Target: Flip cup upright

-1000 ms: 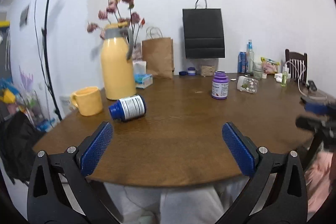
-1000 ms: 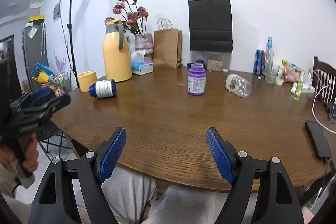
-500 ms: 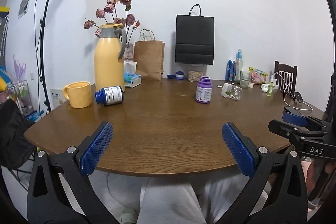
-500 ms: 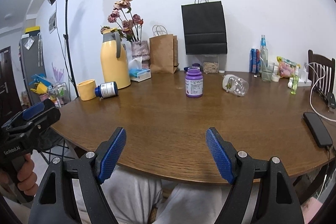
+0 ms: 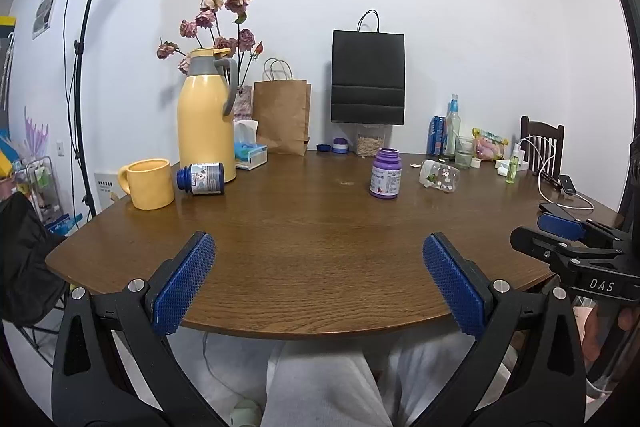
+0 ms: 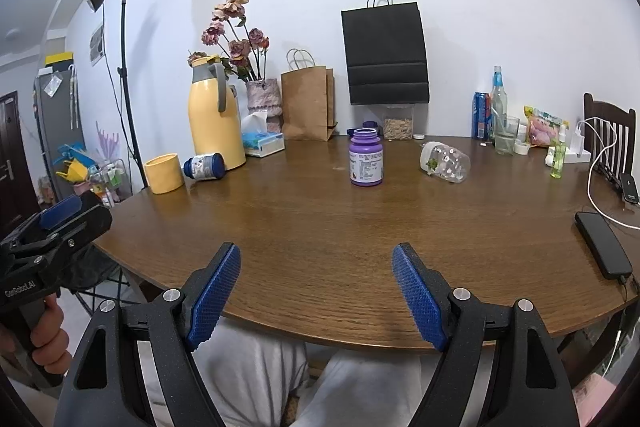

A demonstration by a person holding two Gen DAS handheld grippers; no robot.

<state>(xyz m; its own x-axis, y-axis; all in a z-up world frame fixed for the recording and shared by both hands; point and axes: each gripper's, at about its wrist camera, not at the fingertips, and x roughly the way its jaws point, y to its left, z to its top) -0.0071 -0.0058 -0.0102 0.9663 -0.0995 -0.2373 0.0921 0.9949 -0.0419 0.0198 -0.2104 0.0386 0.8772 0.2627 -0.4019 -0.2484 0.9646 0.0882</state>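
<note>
A clear cup (image 5: 439,177) (image 6: 445,162) with small printed figures lies on its side at the far right of the round wooden table (image 5: 320,251), its mouth toward the right. My left gripper (image 5: 318,243) hangs open before the table's near edge, nothing between its blue pads. My right gripper (image 6: 317,255) is open too, at the same near edge, and empty. Each shows in the other's view: the right gripper (image 5: 560,227) at the right side, the left gripper (image 6: 60,215) at the left with a hand on its grip. Both are far from the cup.
A purple bottle (image 6: 366,157) stands mid-table, left of the cup. At far left are a yellow mug (image 5: 148,183), a blue bottle (image 5: 202,179) lying down and a yellow jug (image 5: 206,123). Paper bags, bottles and a phone (image 6: 604,245) line the back and right.
Both grippers have drawn back from the table, so the objects look smaller and farther. The left view has swung away from the mug toward the table's middle. Jaws stay open.
</note>
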